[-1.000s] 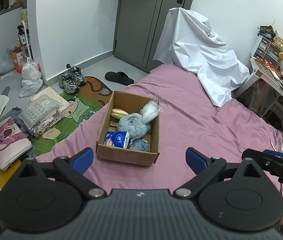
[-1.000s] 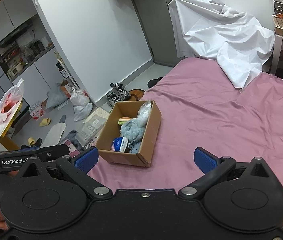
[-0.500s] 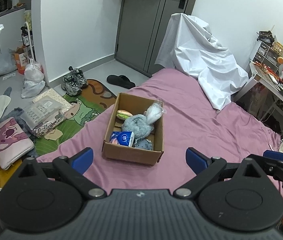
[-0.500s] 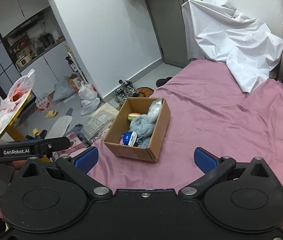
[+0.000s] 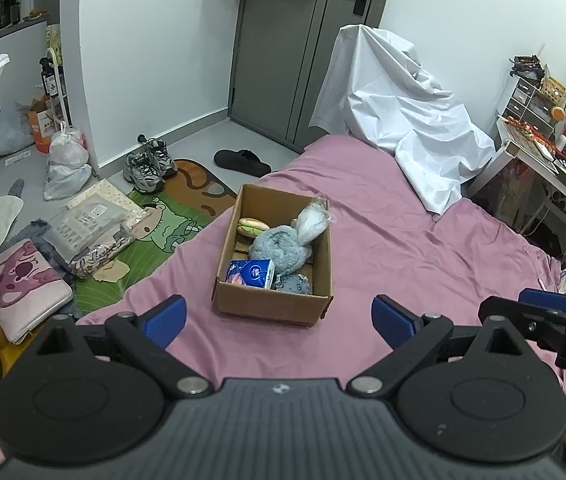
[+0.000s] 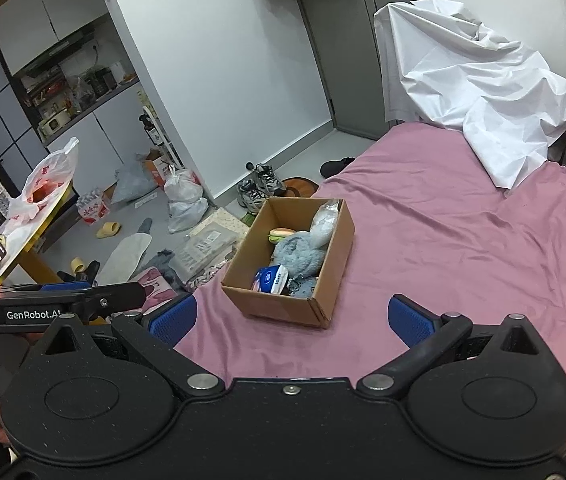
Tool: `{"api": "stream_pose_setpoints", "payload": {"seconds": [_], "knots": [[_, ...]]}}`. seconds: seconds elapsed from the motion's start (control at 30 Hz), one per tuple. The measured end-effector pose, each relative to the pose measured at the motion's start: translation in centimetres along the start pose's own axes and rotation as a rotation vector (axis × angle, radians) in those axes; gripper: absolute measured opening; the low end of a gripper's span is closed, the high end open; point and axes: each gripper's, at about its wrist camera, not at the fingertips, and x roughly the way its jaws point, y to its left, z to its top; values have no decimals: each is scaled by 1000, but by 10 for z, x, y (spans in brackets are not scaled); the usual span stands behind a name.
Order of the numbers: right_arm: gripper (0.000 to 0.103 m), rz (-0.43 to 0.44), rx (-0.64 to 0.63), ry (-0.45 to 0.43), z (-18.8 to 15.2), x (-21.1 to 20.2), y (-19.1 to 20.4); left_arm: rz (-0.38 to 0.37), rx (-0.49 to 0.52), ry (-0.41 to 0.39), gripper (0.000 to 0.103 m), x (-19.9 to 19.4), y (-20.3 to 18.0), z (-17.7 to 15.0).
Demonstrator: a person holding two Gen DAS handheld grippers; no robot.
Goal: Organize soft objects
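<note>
From the left wrist view, the left gripper [image 5: 279, 316] hangs above the pink bed [image 5: 423, 256] with its blue-padded fingers [image 5: 165, 319] spread wide and nothing between them. Ahead of it a cardboard box [image 5: 273, 304] sits on the bed near the floor-side edge. Inside lie a burger-shaped plush [image 5: 252, 226] at the far left corner, a grey-blue plush [image 5: 281, 249] in the middle, a clear bag of white stuffing [image 5: 311, 221] leaning at the far right, a blue tissue pack [image 5: 250, 274] at the near left, and a small grey piece [image 5: 293, 283] just beside it — possibly another plush, though it is hard to tell. A white sheet [image 5: 399, 120] drapes over something at the far end of the bed.

From the right wrist view, the right gripper [image 6: 291, 322] is likewise released, its fingers [image 6: 409, 320] wide apart and empty, hovering over the bed short of the box. The box holds the same contents — tissue pack nearest, grey-blue plush behind it. The left gripper shows at the left edge.
</note>
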Motion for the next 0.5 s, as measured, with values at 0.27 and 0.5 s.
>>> {"api": "stream_pose_setpoints", "payload": {"seconds": [0.27, 0.5], "knots": [[103, 4, -8, 3, 0, 0, 4, -1, -6, 1, 98, -1, 2, -2], [103, 5, -11, 1, 0, -1, 5, 5, -9, -2, 98, -2, 3, -2]]}}
